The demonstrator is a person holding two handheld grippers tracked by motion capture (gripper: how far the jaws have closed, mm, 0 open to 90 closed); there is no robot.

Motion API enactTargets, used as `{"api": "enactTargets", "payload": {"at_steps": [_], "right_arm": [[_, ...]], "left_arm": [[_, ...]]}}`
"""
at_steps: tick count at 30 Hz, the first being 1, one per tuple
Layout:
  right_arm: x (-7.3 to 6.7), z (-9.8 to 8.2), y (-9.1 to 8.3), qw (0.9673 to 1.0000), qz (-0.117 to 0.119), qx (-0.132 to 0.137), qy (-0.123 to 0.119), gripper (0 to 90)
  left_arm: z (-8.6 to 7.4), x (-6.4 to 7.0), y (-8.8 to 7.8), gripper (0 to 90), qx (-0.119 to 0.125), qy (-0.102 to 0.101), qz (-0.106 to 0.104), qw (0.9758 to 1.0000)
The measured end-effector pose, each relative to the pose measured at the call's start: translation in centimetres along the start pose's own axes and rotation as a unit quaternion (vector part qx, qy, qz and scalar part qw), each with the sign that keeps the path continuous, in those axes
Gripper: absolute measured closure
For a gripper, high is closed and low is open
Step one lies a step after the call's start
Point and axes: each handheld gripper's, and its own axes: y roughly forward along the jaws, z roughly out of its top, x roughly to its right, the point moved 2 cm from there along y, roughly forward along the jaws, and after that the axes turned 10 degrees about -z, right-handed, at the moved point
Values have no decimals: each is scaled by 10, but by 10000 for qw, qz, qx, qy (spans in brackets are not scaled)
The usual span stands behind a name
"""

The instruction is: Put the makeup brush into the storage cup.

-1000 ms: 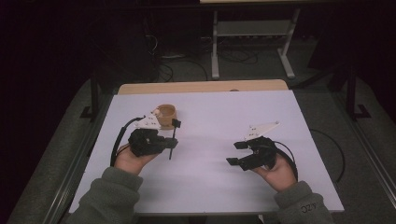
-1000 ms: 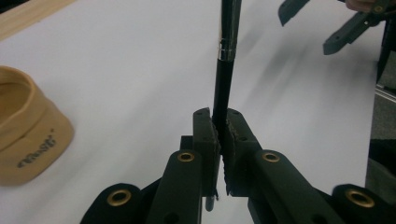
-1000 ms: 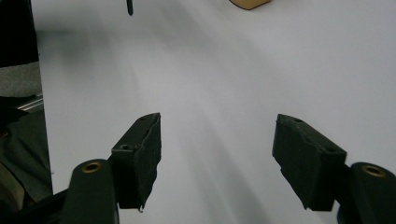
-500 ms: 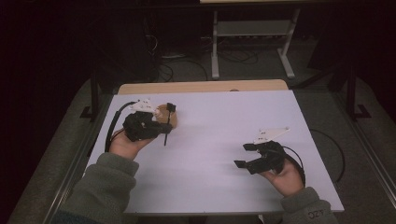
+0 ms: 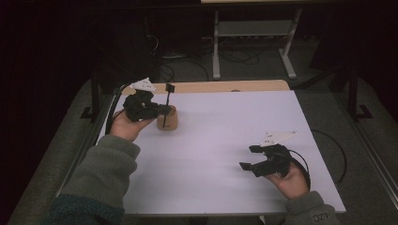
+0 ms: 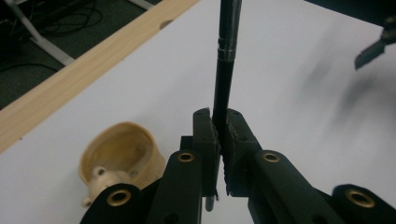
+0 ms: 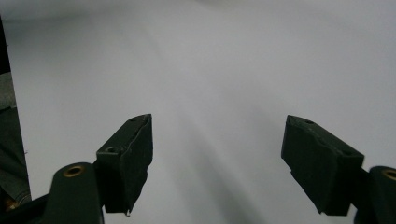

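My right tool (image 5: 252, 158) sat nearest me, low over the bare white worktop (image 5: 225, 150) toward its near right corner. Its jaws had just been opening and stood wide apart with nothing between them; in the right gripper view (image 7: 215, 163) only blank white surface lay past the two black pads. The grey three-cornered plate sat on top of it, and its cable looped off behind my hand toward the worktop's right edge.

Farther out, on the left side, my left tool (image 5: 162, 110) was clenched on a thin black rod (image 5: 166, 105). In the left gripper view (image 6: 219, 140) the pads pinched the rod's lower part; the shaft ran up and away from the jaws, with a silver band partway along it, and a short end stuck out below the pads. From the high view the rod stood close to upright, with a small dark block at its top end.

A tan, open-mouthed wooden cup (image 5: 168, 119) rested on the worktop just beside that tool, with the rod's lower end in front of it; whether they touched I could not tell. In the left gripper view the cup (image 6: 122, 156) lay left of the jaws, hollow side showing.

Beyond the cup ran the worktop's bare wooden far edge (image 5: 220, 86).
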Motion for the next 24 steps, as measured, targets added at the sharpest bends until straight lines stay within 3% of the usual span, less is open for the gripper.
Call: {"api": "enactTargets", "payload": {"at_steps": [12, 18, 24], "right_arm": [[4, -3, 2, 10000, -34, 5, 29, 222], [6, -4, 1, 10000, -21, 37, 89, 222], [7, -5, 1, 10000, -22, 40, 69, 222]], "left_arm": [[12, -35, 11, 848, 122, -270, 285, 9992], [15, -51, 14, 848, 318, -457, 397, 9977], [13, -62, 24, 848, 276, -536, 519, 9968]]}}
